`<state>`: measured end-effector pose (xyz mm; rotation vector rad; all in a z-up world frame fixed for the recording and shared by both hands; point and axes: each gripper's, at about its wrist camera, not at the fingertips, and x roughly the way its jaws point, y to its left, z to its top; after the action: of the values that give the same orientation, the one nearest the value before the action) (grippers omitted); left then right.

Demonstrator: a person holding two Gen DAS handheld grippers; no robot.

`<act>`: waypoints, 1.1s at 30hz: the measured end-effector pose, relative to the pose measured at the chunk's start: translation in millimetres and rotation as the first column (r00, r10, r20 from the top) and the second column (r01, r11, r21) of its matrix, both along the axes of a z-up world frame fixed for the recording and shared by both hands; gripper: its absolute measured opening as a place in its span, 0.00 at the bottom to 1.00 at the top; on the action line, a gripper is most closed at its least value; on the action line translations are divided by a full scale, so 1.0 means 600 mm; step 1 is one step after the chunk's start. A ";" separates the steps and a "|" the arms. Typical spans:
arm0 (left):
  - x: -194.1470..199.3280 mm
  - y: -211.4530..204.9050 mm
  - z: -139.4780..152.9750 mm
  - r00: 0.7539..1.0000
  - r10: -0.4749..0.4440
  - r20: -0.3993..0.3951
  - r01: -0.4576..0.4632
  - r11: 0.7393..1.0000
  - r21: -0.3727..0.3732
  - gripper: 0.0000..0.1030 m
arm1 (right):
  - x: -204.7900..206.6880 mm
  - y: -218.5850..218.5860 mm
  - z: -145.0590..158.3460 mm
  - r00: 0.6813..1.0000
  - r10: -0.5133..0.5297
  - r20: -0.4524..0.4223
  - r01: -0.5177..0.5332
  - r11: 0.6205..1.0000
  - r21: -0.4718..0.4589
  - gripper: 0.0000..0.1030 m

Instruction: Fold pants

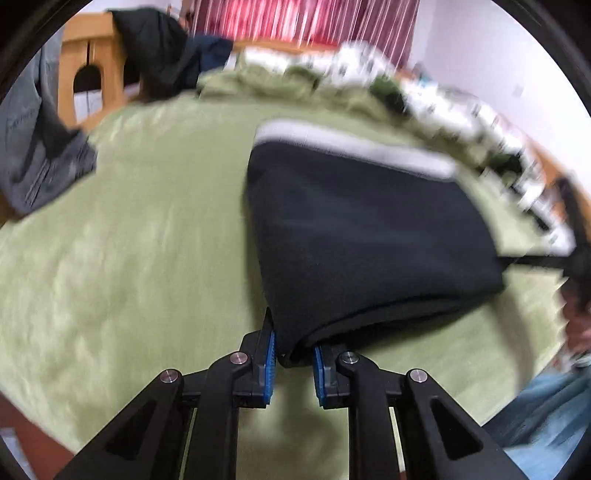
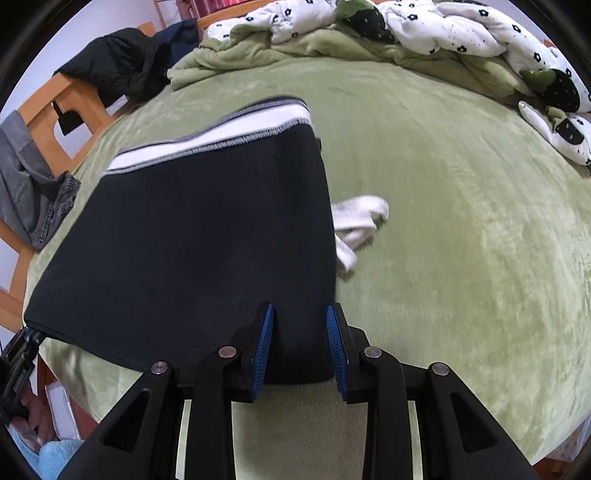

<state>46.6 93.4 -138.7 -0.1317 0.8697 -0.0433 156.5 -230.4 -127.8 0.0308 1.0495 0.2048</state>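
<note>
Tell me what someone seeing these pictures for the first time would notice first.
The black pants with a white waistband, folded flat in the middle of the green blanket, dominate both views. The left tongs pinch the pants' near corner, while the right tongs straddle the near edge. A white drawstring trails out on the blanket beside the pants, and a flower-print quilt is heaped along the far side.

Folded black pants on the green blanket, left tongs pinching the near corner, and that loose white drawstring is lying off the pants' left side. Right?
Not quite. In the right wrist view the white drawstring lies off the right side of the black pants. The green blanket and left tongs are as you said.
</note>
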 end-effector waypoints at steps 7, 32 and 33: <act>-0.062 0.013 0.010 1.000 -0.026 0.010 0.026 1.000 0.006 0.28 | -0.019 0.000 0.018 0.998 0.029 0.048 -0.028 0.999 -0.024 0.29; 0.078 -0.052 0.012 0.978 -0.210 -0.005 0.210 0.978 -0.018 0.48 | -0.020 0.073 -0.012 0.913 0.369 0.173 -0.297 0.893 -0.337 0.33; 0.079 -0.056 0.011 0.979 -0.204 -0.006 0.204 0.979 -0.012 0.48 | -0.016 0.071 -0.009 0.914 0.370 0.165 -0.302 0.894 -0.331 0.34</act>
<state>93.8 59.9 -131.9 -0.0527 0.8880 -0.2396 147.0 -187.6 -133.4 -0.4464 0.8442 0.3546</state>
